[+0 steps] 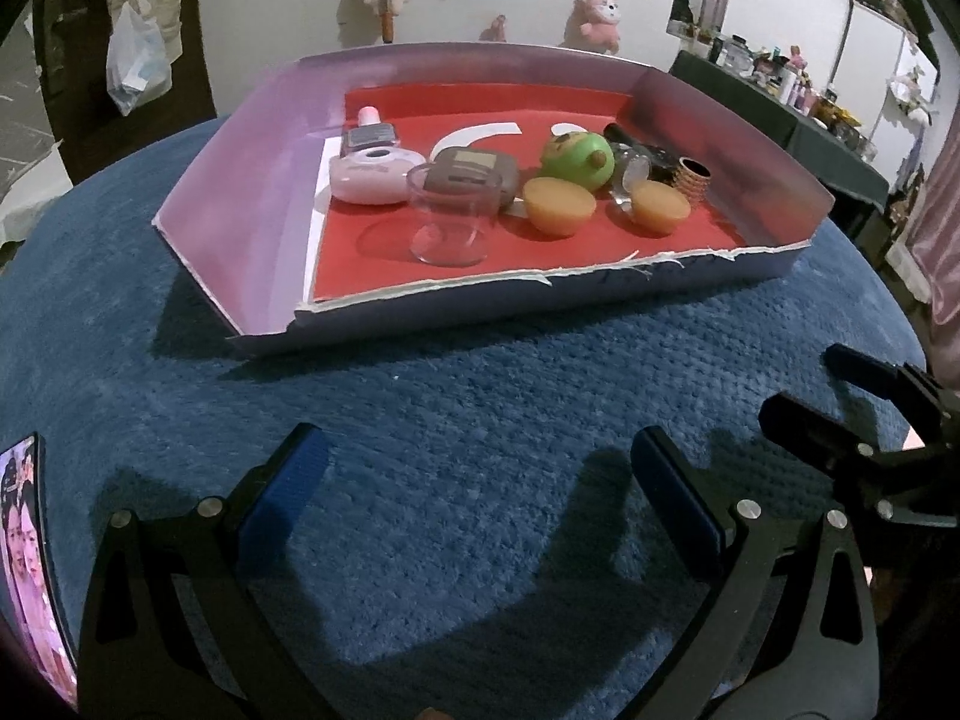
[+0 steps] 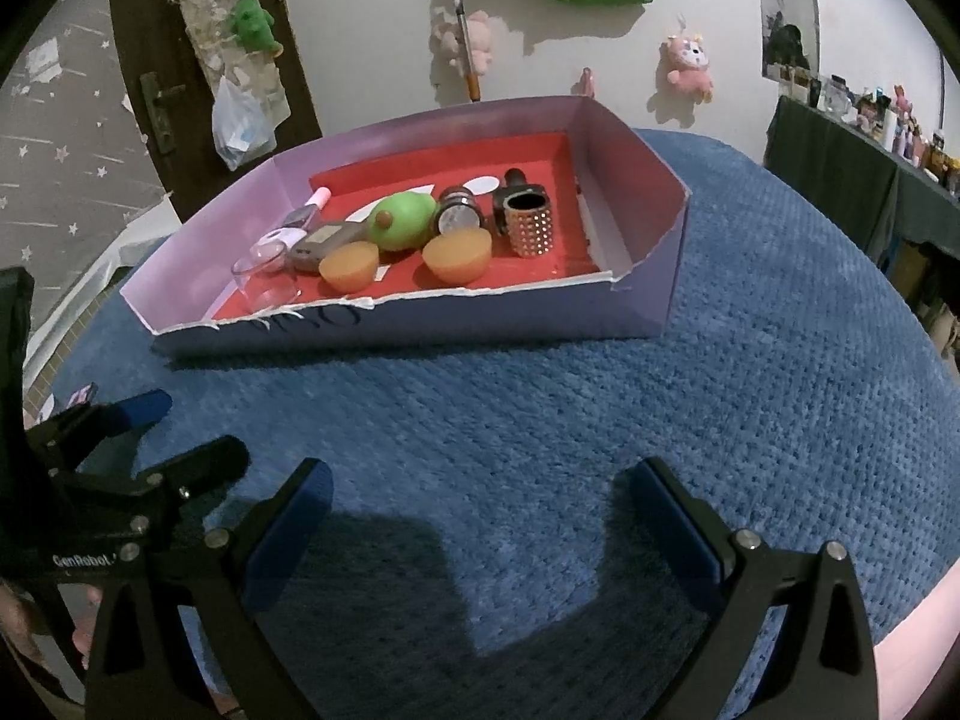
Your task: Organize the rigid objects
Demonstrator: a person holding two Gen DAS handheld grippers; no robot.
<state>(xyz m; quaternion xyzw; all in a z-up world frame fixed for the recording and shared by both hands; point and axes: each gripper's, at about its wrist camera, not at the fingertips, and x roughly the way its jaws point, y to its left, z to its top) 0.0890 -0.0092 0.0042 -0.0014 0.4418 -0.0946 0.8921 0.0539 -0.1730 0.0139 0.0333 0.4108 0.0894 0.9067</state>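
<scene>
A shallow cardboard box (image 1: pixel 540 300) (image 2: pixel 480 315) with purple walls, a red floor and a torn front edge sits on the blue cloth (image 1: pixel 480 372). Inside it are a clear plastic cup (image 1: pixel 453 219) (image 2: pixel 264 279), a pink round case (image 1: pixel 372 175), a brown case (image 1: pixel 474 171) (image 2: pixel 327 240), a green toy (image 1: pixel 577 159) (image 2: pixel 403 221), two orange halves (image 1: pixel 561 206) (image 1: pixel 660 208) (image 2: pixel 348 266) (image 2: pixel 456 258) and a studded metal cylinder (image 1: pixel 690 180) (image 2: pixel 528 227). My left gripper (image 1: pixel 480 450) (image 2: pixel 192 432) and right gripper (image 2: pixel 480 480) (image 1: pixel 810 387) are open and empty, low over the cloth in front of the box.
A phone with a lit screen (image 1: pixel 27 558) lies at the cloth's left edge. Plush toys (image 2: pixel 690 66) and a plastic bag (image 2: pixel 240 120) hang on the wall behind the box. A dark table with bottles (image 1: pixel 774 78) stands at the right.
</scene>
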